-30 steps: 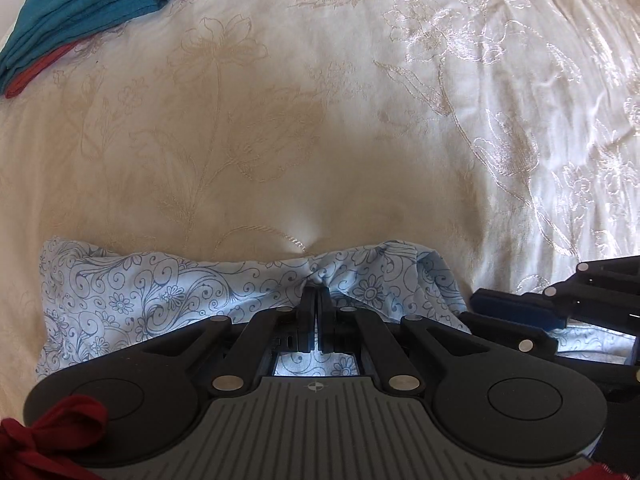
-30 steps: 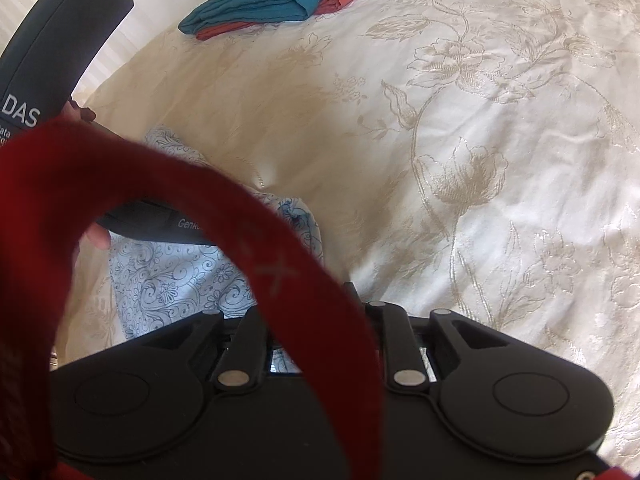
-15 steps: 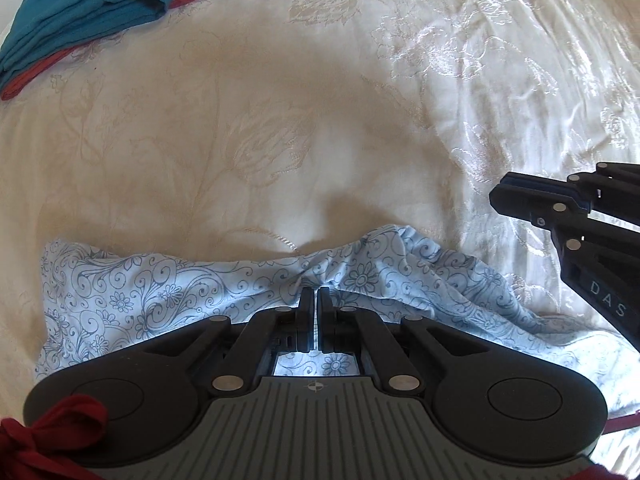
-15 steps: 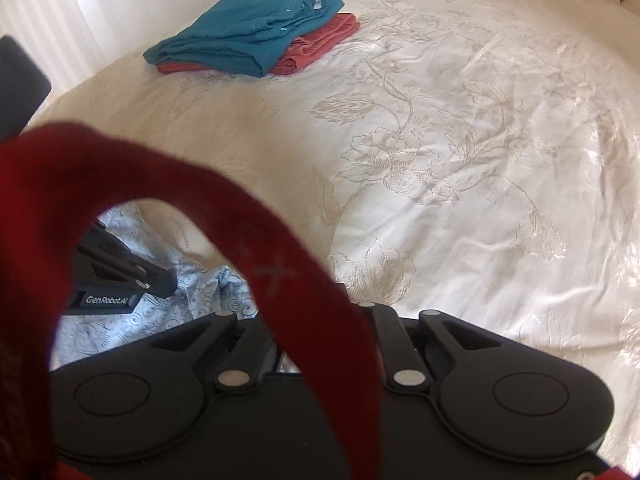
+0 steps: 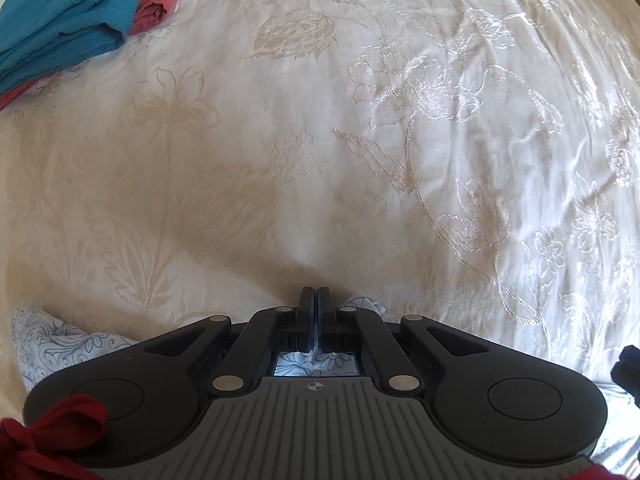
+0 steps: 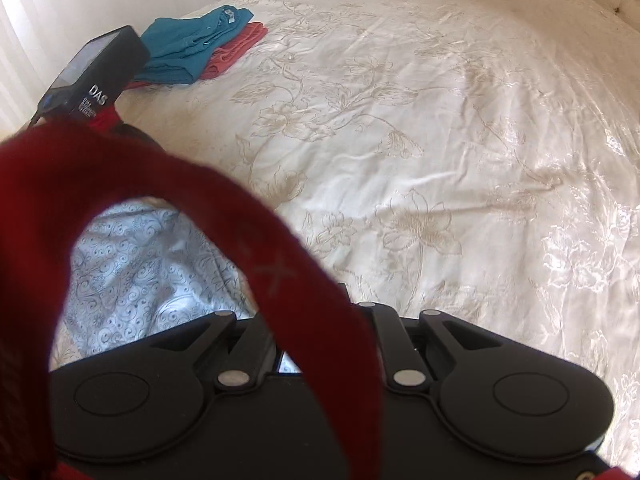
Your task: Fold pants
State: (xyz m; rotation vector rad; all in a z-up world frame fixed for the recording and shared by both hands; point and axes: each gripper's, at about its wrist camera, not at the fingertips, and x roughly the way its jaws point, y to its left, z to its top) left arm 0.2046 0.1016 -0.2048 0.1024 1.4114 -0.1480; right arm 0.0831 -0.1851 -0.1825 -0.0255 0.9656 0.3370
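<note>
— pants [image 5: 52, 344] first, at the far left of the left wrist view; pale blue with a scroll print, lying on the bedspread [image 5: 320, 160], mostly covered by our own tool; we judge we're mid-fold, carrying an edge of the cloth across.

— and the left gripper [image 5: 317, 300]? its jaws stand pressed together; a bit of the print shows just right of the tips and under the frame; we can't see cloth between the pads, so whether it's pinched there we can't tell.

— moving right: the right gripper [image 6: 340, 292] is masked by a red strap [image 6: 280, 272] across its lens; clenched or released, we cannot tell; the pants [image 6: 152, 272] lie to its left through the loop.

— next, we think, both ends need to come down even, then be let go; care that the fold lands flat.

— hidden: the whole outline of the garment; the teal and coral clothes [image 6: 200, 48] lie well apart, far side.
</note>
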